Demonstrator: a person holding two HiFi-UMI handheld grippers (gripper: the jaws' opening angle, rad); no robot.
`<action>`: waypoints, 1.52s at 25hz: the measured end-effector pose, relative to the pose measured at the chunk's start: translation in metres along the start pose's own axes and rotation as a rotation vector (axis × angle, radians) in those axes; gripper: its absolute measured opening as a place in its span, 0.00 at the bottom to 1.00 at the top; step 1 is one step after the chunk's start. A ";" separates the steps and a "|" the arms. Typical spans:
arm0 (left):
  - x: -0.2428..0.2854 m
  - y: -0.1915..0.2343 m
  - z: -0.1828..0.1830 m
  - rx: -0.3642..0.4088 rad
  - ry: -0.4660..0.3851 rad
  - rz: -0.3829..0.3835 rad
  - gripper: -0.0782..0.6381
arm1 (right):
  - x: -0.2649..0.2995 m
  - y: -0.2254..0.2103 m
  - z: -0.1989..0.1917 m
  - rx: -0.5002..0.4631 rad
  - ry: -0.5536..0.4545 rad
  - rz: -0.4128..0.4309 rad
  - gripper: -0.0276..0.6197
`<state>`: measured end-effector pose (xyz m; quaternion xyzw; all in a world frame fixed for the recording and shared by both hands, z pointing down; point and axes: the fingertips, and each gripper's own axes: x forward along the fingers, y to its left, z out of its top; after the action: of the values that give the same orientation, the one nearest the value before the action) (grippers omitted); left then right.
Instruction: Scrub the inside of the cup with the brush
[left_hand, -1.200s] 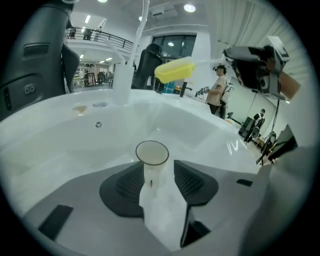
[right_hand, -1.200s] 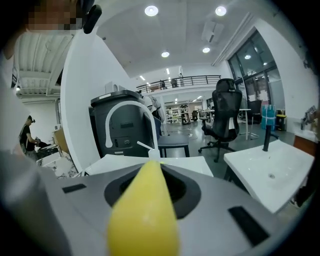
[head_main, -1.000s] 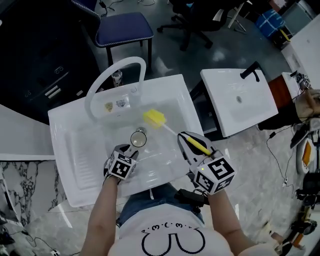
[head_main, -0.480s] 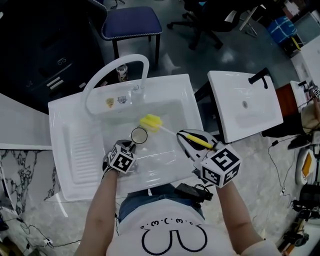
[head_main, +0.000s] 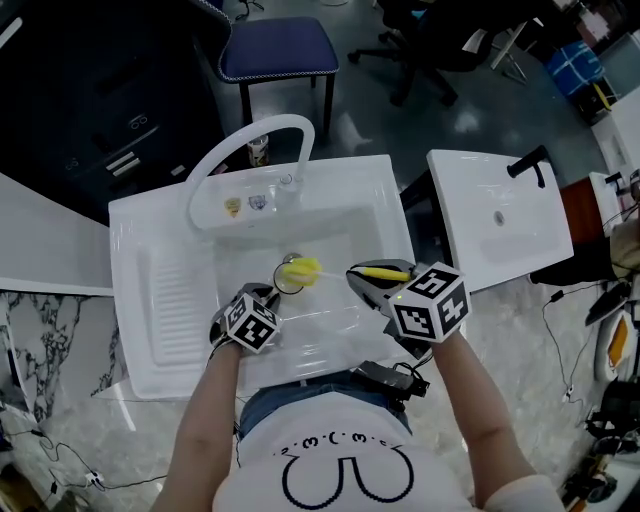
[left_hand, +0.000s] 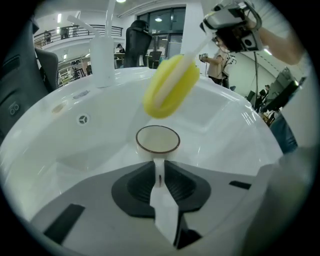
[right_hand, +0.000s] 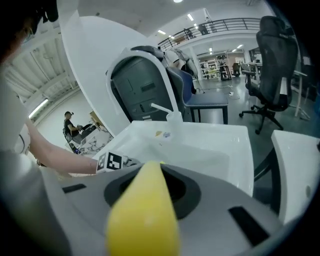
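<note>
Two grippers: left gripper (left_hand: 159, 172), jaws just closed on the handle of the cup (left_hand: 157, 140), steadies it; right gripper (head_main: 372, 280) clamps the brush (left_hand: 170, 86), head just above the cup, ready to enter.

The brush (left_hand: 170, 90) hangs over the cup (left_hand: 158, 142) mouth; the basin (head_main: 345, 238) beyond seems open.

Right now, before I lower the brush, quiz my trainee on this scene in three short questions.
1. True or false: the brush head is already inside the cup.
2. Which claw holds the cup's handle: A left, B right?
3. Fill in: the cup stands upright in the ____.
Key: 1 false, it hangs above the rim. 2 A: the left claw has just closed its jaws on the handle; the right claw grips the brush. 3 sink.
</note>
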<state>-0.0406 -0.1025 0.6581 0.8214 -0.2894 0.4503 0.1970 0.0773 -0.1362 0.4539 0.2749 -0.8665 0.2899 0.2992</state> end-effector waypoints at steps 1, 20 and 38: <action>0.000 0.000 -0.001 -0.003 0.002 -0.002 0.21 | 0.009 -0.001 -0.004 -0.005 0.025 -0.001 0.11; 0.000 -0.009 0.003 0.078 0.020 -0.009 0.21 | 0.113 -0.003 -0.040 -0.051 0.203 -0.037 0.11; 0.000 -0.009 -0.002 0.081 0.037 -0.002 0.21 | 0.045 0.022 -0.021 -0.111 0.116 -0.004 0.11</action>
<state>-0.0360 -0.0951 0.6585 0.8206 -0.2663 0.4765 0.1693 0.0404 -0.1209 0.4913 0.2421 -0.8620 0.2561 0.3644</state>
